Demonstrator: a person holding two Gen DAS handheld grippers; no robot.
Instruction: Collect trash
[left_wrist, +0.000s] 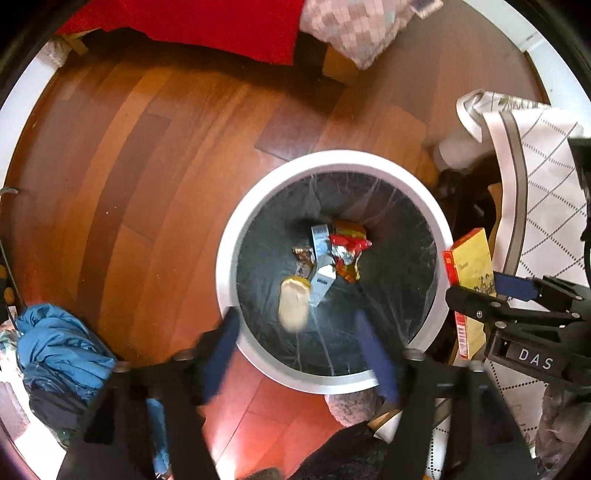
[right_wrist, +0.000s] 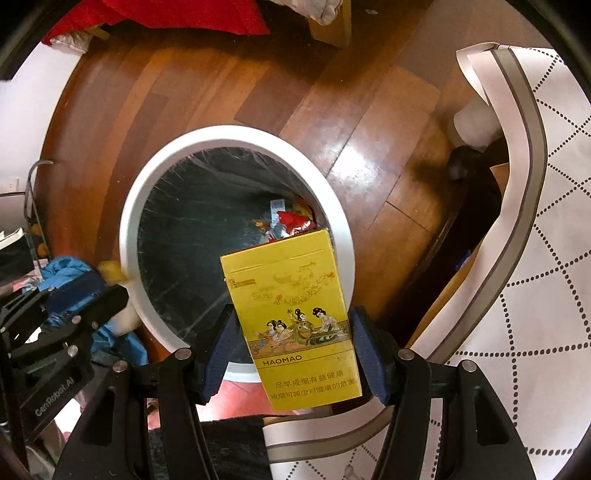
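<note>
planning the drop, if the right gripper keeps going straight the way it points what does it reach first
Probably the white bin: the right gripper, shut on the yellow carton, points at its near right rim, so the carton's top edge would likely reach rim or black liner first. Depth is unclear.

Wrappers (left_wrist: 334, 254) lie in the bin (left_wrist: 236, 221), tablecloth (left_wrist: 546, 206) right of it.

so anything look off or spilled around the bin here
Nothing spilled. A blurred pale item sits between the open left gripper fingers over the bin, apparently dropping. The right gripper holds the yellow box tilted.
</note>
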